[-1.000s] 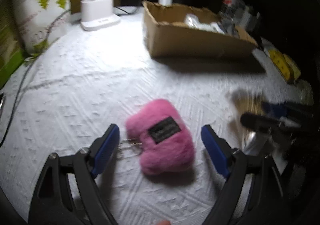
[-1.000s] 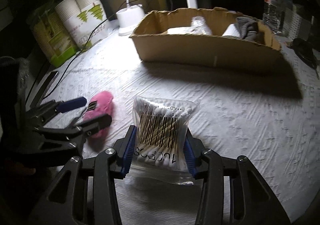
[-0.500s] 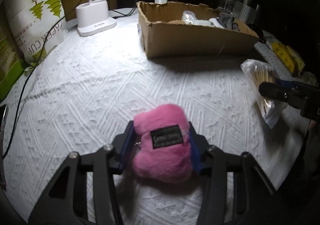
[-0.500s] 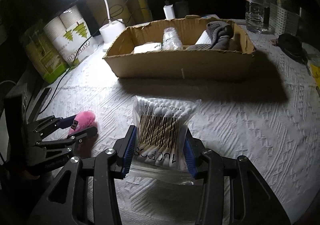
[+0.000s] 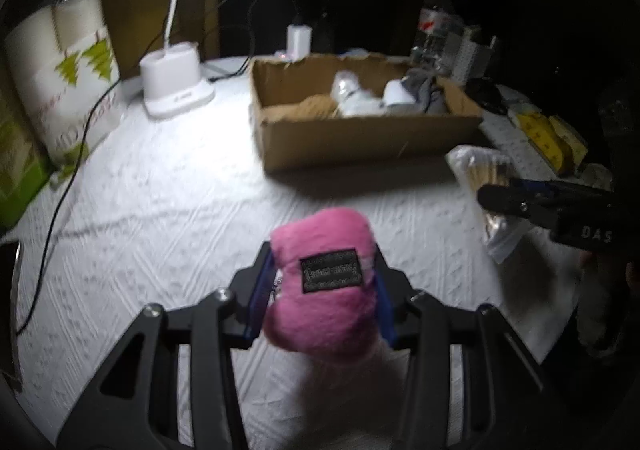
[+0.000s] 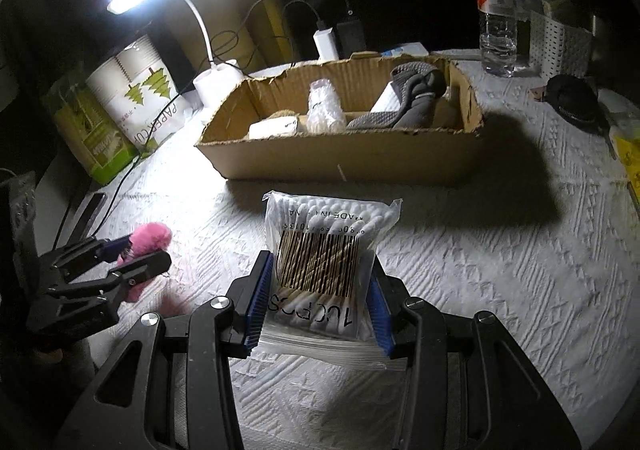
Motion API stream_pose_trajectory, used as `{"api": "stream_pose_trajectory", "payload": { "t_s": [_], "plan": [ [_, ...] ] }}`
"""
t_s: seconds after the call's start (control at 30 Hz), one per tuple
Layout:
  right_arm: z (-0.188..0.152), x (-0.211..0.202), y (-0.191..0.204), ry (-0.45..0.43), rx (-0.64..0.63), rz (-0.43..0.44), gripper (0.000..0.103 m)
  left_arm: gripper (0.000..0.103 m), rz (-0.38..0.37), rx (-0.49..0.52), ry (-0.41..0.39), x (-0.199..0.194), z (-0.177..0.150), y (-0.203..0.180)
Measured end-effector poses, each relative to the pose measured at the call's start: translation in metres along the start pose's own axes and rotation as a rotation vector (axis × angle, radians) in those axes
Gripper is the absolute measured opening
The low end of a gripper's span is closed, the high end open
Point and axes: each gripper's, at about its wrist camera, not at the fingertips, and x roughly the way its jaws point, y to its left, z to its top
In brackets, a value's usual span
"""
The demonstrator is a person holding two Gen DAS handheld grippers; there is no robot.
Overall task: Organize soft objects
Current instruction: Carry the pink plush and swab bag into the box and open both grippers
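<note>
Both loads lifted since earlier: left gripper (image 5: 320, 290) fingers clamped mid-body on pink plush (image 5: 326, 286), soft, light; right gripper (image 6: 320, 302) fingers pinch cotton swab bag (image 6: 326, 262) sides, slippery film.

Bare tablecloth (image 6: 500, 270) before cardboard box (image 6: 344, 157), lamp (image 5: 176, 81) beside

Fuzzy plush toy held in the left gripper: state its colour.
Pink, with a small black fabric label; the fuzzy plush toy shows best in the left wrist view.
</note>
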Motion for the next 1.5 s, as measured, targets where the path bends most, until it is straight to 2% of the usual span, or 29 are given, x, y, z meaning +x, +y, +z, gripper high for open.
{"api": "stream_pose_trajectory", "payload": {
  "t_s": [0.73, 0.93, 1.5],
  "plan": [
    [0.055, -0.019, -0.019, -0.086, -0.021, -0.036, 0.047, 0.045, -0.029, 0.042, -0.098, -0.007, 0.068, -0.014],
    [0.067, -0.014, -0.021, -0.098, -0.028, -0.044, 0.047, 0.045, 0.004, 0.065, -0.142, -0.004, 0.084, -0.010],
    [0.111, 0.016, -0.015, -0.114, -0.070, -0.052, 0.047, 0.045, -0.025, -0.003, -0.169, 0.029, 0.124, 0.017]
  ]
}}
